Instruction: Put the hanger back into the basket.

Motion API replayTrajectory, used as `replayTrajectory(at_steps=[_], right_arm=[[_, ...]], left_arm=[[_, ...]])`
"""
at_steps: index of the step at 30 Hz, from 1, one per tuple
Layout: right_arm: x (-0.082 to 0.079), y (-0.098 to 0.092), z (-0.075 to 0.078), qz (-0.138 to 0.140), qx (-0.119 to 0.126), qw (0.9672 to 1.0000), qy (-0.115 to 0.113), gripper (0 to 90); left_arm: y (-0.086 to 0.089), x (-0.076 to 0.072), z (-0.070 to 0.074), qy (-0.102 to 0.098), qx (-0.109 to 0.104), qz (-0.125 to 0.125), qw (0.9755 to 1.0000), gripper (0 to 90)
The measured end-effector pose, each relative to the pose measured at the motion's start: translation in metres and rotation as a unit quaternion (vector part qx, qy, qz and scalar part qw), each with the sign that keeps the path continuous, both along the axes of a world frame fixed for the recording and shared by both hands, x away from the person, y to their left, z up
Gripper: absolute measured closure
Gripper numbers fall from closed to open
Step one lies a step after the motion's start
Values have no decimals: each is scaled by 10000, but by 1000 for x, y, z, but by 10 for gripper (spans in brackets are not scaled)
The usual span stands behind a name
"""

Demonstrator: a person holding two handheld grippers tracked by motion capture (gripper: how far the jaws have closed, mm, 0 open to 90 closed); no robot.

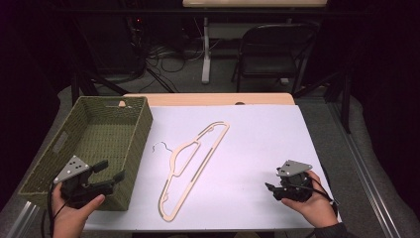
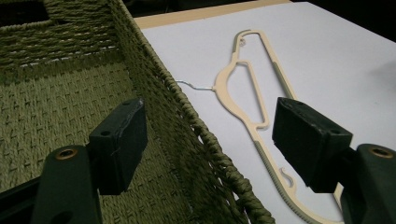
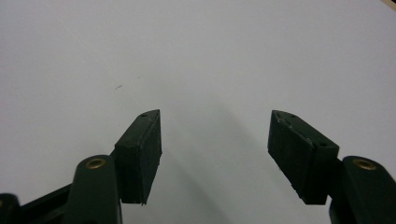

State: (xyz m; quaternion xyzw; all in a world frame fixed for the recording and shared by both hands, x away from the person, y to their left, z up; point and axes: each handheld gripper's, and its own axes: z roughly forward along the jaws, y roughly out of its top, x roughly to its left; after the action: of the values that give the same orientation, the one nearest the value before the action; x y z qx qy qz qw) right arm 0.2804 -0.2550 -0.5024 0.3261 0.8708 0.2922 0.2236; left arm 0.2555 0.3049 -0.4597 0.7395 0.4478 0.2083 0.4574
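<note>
Hanger (image 1: 194,166) lies flat mid-tabotop beside basket (image 1: 130,148); left gripper (image 1: 112,174) and right gripper (image 1: 270,190) flank it, jaws open, empty, ready to reach.

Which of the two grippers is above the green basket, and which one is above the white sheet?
The left gripper hangs over the near right rim of the woven green basket, jaws open. The right gripper is over the white sheet, right of the hanger.

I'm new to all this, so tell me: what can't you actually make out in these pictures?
- Basket: its near corner is covered by the left claw in the high view.
- Hanger: its lower end is cut off by the edge and a claw finger in the left gripper view.
- Hanger's wire hook: too thin to trace in the high view.
</note>
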Motion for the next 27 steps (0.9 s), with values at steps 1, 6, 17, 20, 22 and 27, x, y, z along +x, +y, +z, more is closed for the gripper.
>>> replayTrajectory(at_steps=[1, 6, 17, 20, 22, 27], right_arm=[[1, 0, 0, 50, 72, 10000, -23, 347], [6, 2, 4, 37, -56, 9999, 104, 334], [13, 13, 5, 199, -70, 9995, 226, 331], [17, 19, 7, 307, -251, 9988, 283, 345], [20, 24, 8, 375, -324, 9984, 271, 359], [29, 40, 14, 580, -233, 9979, 172, 367]], left_arm=[[0, 0, 0, -12, -3, 1, 10000, 265], [1, -1, 0, -19, 15, 4, 10000, 265], [1, -2, 1, -52, -16, 5, 10000, 265], [0, -2, 1, -58, -5, -11, 10000, 266], [-1, -2, 0, -58, -14, 1, 10000, 266], [-3, -2, 0, -60, -1, 6, 10000, 266]])
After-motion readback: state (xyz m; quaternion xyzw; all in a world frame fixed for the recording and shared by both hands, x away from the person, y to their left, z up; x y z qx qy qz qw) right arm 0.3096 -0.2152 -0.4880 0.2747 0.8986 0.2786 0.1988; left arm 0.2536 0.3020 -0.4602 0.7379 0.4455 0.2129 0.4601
